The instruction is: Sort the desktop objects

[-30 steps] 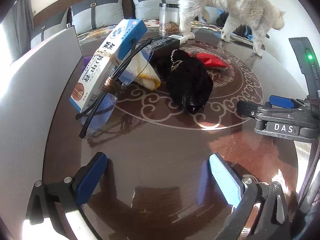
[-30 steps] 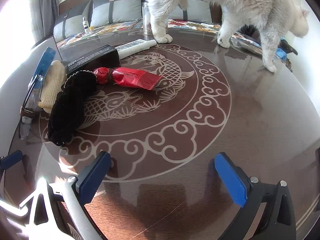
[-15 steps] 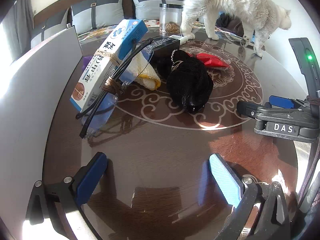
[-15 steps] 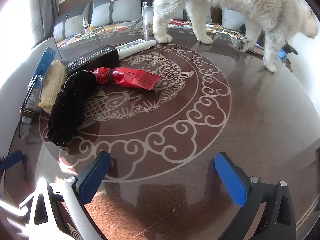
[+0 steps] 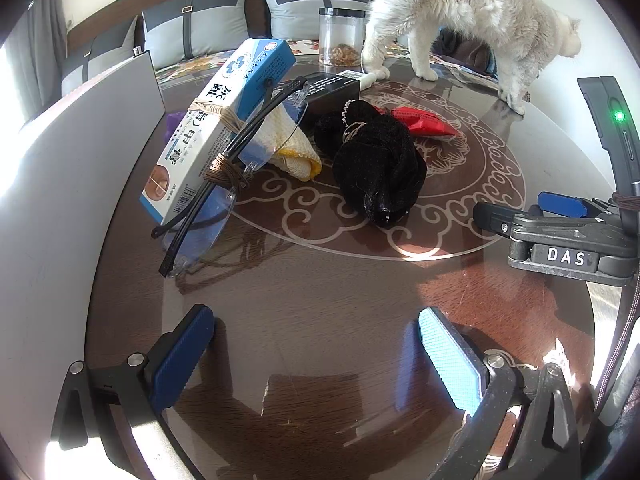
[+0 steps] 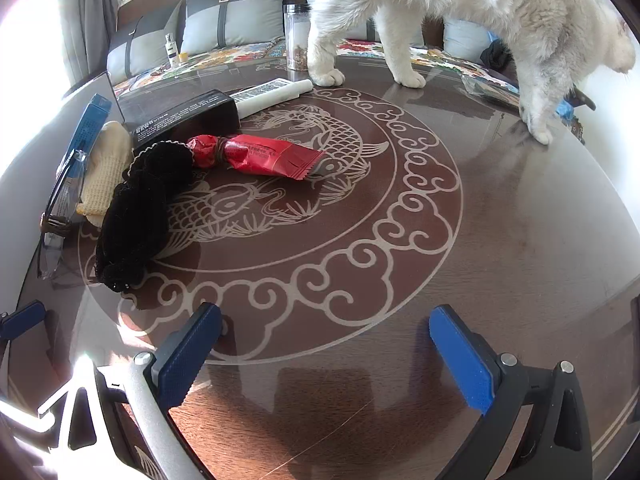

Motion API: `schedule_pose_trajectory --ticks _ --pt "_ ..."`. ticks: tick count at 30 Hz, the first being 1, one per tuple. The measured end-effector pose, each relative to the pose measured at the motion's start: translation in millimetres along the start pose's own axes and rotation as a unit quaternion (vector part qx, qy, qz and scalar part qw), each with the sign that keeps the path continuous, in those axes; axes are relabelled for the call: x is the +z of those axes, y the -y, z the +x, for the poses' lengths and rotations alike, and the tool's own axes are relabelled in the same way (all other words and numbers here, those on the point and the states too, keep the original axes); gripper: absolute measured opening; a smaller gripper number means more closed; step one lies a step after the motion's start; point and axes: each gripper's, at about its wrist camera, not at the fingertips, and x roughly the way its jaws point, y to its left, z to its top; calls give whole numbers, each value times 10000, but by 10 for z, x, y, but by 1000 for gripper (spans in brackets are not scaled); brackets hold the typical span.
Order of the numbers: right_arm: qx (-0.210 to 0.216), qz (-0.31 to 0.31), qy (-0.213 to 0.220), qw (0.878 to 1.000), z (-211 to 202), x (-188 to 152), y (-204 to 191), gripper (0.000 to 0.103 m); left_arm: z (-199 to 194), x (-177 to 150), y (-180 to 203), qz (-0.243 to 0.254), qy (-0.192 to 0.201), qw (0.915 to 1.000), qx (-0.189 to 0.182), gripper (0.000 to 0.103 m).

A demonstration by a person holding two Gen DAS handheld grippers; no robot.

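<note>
A cluster of objects lies at the left of the round dark table [image 6: 500, 240]. A blue-and-white box [image 5: 218, 128] leans up, with clear glasses [image 5: 224, 176] propped against it. Beside them lie a yellow cloth [image 5: 294, 152], a black velvet pouch [image 5: 376, 168], a red wrapper [image 6: 260, 154], a black box [image 6: 184, 118] and a white tube [image 6: 272, 94]. My left gripper [image 5: 316, 360] is open and empty, low over the near table edge. My right gripper [image 6: 324, 356] is open and empty, to the right of the cluster; it also shows in the left wrist view [image 5: 560, 236].
A white cat [image 6: 460, 12] stands on the far side of the table. A clear jar [image 5: 342, 36] stands at the back edge. A grey panel [image 5: 60, 200] stands along the left. Cushions [image 6: 232, 16] line a sofa behind.
The cat has stepped to the right along the far side of the table. Both grippers and the objects have stayed still.
</note>
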Motion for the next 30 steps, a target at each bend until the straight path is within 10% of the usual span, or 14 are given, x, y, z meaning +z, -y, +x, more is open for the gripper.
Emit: schedule_pose_trajectory --ticks 30 --pt "-2 2 0 10000 2 0 -2 103 -5 -2 -7 19 -11 10000 16 103"
